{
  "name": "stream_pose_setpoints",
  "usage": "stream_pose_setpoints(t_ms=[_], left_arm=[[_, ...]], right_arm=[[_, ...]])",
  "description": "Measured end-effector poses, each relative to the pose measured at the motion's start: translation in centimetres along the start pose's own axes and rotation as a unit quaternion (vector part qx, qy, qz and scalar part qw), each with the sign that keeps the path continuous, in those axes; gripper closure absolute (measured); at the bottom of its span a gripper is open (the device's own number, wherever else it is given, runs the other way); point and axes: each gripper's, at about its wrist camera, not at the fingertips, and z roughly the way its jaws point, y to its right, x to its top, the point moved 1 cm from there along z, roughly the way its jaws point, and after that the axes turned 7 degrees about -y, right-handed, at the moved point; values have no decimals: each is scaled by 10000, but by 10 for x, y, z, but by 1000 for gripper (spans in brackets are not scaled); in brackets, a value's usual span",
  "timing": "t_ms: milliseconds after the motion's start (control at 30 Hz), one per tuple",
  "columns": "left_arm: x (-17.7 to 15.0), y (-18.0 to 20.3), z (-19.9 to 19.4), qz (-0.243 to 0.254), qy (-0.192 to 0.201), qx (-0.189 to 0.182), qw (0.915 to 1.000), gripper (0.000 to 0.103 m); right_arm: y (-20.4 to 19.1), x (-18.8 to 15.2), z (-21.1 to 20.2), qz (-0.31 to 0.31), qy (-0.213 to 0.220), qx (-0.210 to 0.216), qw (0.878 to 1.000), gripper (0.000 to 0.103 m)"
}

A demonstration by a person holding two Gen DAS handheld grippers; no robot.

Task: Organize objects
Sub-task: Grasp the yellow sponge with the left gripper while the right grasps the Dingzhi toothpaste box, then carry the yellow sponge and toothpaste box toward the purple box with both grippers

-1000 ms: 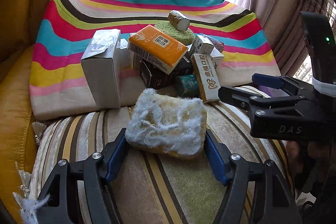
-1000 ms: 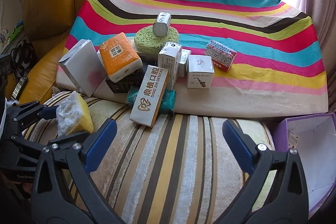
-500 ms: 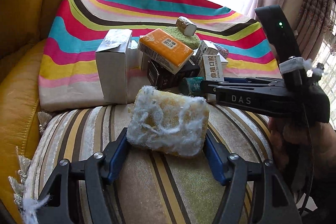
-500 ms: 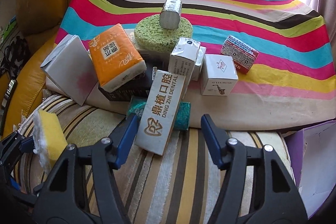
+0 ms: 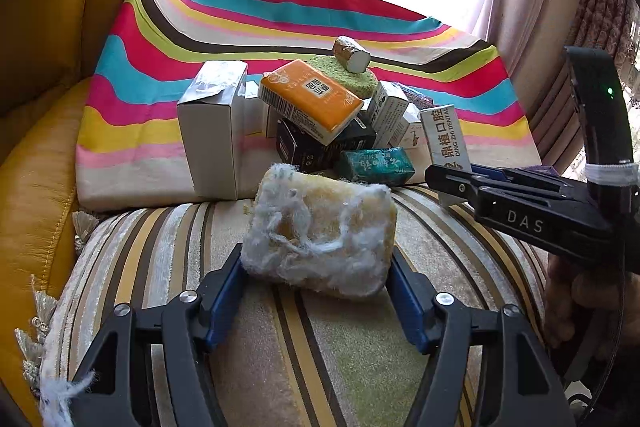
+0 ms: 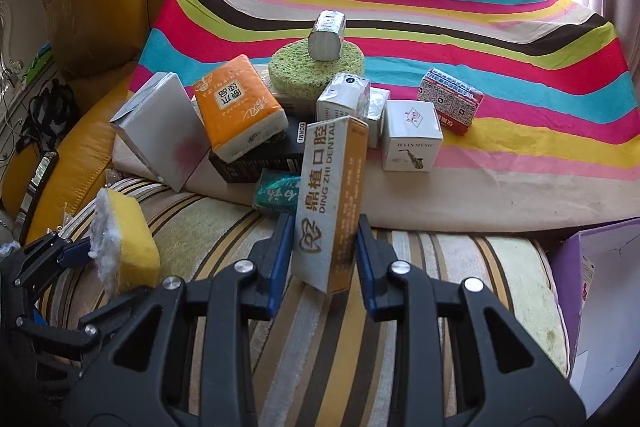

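Clamping the dental box [image 6: 330, 203], right hand-held gripper [image 6: 323, 259]; left [image 5: 318, 291] grips sponge [image 5: 320, 231].

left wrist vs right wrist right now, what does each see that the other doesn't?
Left wrist only: the sponge's frayed white face, left gripper clamped on it.
Right wrist only: purple box, red QR-code box, the white JI YIN MUSIC box's front.
Both: dental box in the right gripper, orange tissue pack, green round sponge.
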Motion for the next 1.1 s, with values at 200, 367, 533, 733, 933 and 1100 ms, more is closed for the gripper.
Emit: stream_pose_setpoints(t_ms=[200, 367, 533, 733, 933, 1100], left_arm=[[1, 28, -1, 346, 91, -274, 9990, 36], [6, 54, 3, 667, 42, -388, 9970, 36], [12, 75, 4, 879, 30, -471, 9950, 36], [22, 102, 10, 1138, -10, -602, 9917, 36], [32, 136, 13, 1490, -16, -761, 9859, 36], [38, 168, 15, 1801, -51, -881, 9797, 36]], right_arm=[[21, -19, -23, 200, 178, -66, 9996, 68], [43, -33, -39, 424, 292, -128, 9986, 68], [68, -51, -59, 691, 383, -142, 9968, 68], [99, -66, -78, 990, 486, -183, 9937, 69], [128, -81, -95, 1269, 576, -294, 9898, 70], [155, -92, -105, 1529, 626, -437, 9853, 71]])
